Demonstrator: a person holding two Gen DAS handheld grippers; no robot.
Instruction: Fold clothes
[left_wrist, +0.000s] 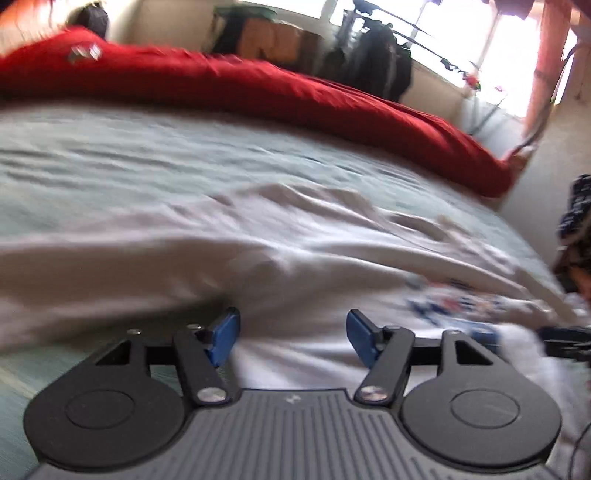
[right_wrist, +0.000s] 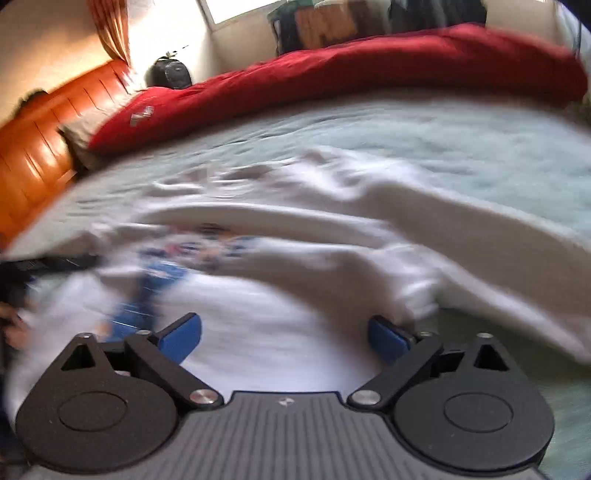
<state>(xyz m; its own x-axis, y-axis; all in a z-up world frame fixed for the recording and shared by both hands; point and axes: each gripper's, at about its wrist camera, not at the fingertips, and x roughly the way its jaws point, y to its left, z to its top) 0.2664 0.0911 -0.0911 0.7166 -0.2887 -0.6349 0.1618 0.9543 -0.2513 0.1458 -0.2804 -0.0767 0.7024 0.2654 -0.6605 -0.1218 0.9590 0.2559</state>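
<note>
A white T-shirt (left_wrist: 258, 251) with a blue and red print (left_wrist: 454, 306) lies rumpled across the pale green bed sheet (left_wrist: 110, 155). My left gripper (left_wrist: 291, 339) is open just above the shirt's near part, nothing between its blue pads. In the right wrist view the same white T-shirt (right_wrist: 295, 258) spreads out ahead, its print (right_wrist: 199, 243) at the left. My right gripper (right_wrist: 284, 338) is open over the shirt's near edge, holding nothing. Both views are blurred by motion. The other gripper's black tip (left_wrist: 565, 341) shows at the right edge of the left wrist view.
A red duvet (left_wrist: 258, 85) is bunched along the far side of the bed. An orange headboard (right_wrist: 40, 147) stands at the left in the right wrist view. Dark bags and boxes (left_wrist: 369, 62) sit by the bright window behind the bed.
</note>
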